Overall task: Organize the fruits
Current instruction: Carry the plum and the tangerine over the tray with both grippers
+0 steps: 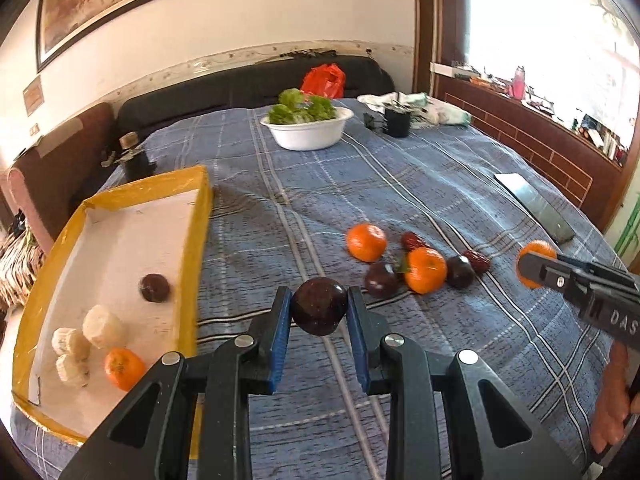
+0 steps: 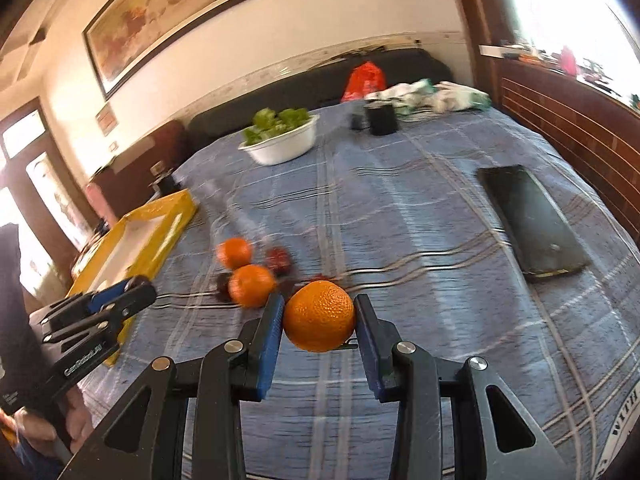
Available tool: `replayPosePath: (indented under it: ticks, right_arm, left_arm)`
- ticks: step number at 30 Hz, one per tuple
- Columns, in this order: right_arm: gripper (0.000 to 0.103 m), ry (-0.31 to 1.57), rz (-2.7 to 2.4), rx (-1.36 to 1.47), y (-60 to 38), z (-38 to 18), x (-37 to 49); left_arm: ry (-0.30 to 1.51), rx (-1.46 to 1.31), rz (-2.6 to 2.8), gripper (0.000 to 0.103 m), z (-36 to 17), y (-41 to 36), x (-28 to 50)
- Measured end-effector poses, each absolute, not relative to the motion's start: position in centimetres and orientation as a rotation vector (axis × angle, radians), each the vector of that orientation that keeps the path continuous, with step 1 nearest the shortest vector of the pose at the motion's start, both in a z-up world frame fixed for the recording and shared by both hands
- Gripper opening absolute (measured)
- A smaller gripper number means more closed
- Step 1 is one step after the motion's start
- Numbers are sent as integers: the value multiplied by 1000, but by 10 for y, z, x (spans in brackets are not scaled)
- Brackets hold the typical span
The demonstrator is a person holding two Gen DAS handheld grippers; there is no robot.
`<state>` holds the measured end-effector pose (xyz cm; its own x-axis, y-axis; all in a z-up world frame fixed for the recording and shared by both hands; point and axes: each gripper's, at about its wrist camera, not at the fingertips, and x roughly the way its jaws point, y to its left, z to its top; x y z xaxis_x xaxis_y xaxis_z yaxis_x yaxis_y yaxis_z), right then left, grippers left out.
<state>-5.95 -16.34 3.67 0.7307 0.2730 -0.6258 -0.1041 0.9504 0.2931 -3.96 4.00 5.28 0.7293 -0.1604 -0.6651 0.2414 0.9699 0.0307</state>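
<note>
My left gripper [image 1: 319, 312] is shut on a dark purple plum [image 1: 319, 306], held above the blue checked bedspread just right of the yellow-rimmed tray [image 1: 196, 240]. In the tray lie a dark plum [image 1: 154, 287], several peeled banana pieces [image 1: 103, 326] and a tangerine [image 1: 124, 368]. My right gripper [image 2: 319, 318] is shut on an orange tangerine [image 2: 320, 316]; in the left wrist view that gripper [image 1: 534, 270] shows at the right edge. Loose on the bedspread lie two tangerines [image 1: 425, 270], dark plums [image 1: 381, 279] and red dates [image 1: 478, 260].
A white bowl of green vegetables [image 1: 308, 130] stands further back, with a black cup [image 1: 397, 120], crumpled bags and a red bag [image 1: 324, 80] near the headboard. A dark flat tablet [image 2: 532, 220] lies at the right. A wooden ledge [image 1: 532, 140] borders the bed's right side.
</note>
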Motion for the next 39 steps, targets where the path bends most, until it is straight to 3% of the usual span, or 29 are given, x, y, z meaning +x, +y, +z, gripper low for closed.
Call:
replayPosePath:
  ticks: [14, 23, 39]
  right_arm:
    - [40, 785, 494, 152, -44, 57, -38]
    - [40, 807, 645, 52, 47, 61, -19]
    - [41, 815, 644, -72, 108, 27, 21]
  left_arm:
    - [679, -72, 1, 27, 67, 165, -31]
    - [755, -195, 143, 27, 54, 246, -1]
    - [777, -172, 180, 27, 35, 249, 14]
